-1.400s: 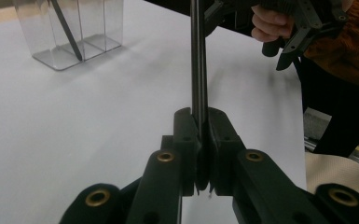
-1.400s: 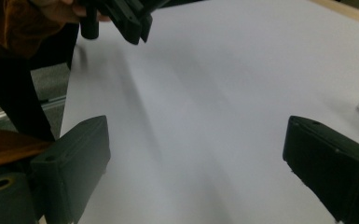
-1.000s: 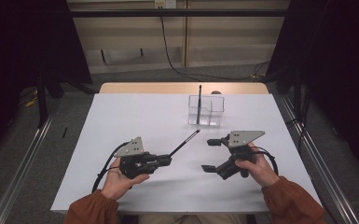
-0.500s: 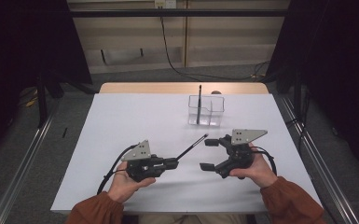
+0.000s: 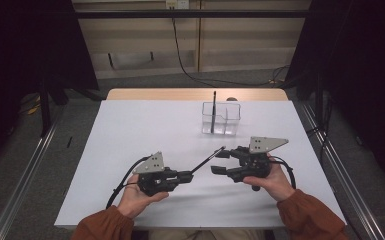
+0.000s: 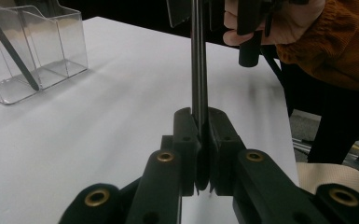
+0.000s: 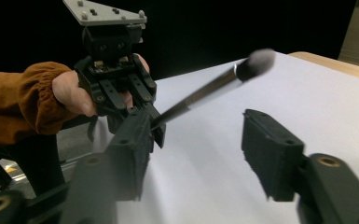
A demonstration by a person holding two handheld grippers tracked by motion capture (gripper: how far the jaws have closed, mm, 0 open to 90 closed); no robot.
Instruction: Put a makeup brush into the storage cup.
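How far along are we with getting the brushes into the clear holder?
Done: one dark brush already stands in the clear holder. In hand: the left gripper is shut on a second brush, its tip reaching between the right gripper's jaws, which have just been closing but do not press on it. Left: hand it over and put it in the holder.

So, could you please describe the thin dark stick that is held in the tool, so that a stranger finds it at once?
Start from the white table and go to its near edge, between the person's two hands. The left tool is shut on one end of a thin dark stick, which slants up toward the right tool. Unlike the similar stick standing in the clear box, this one is held above the table.
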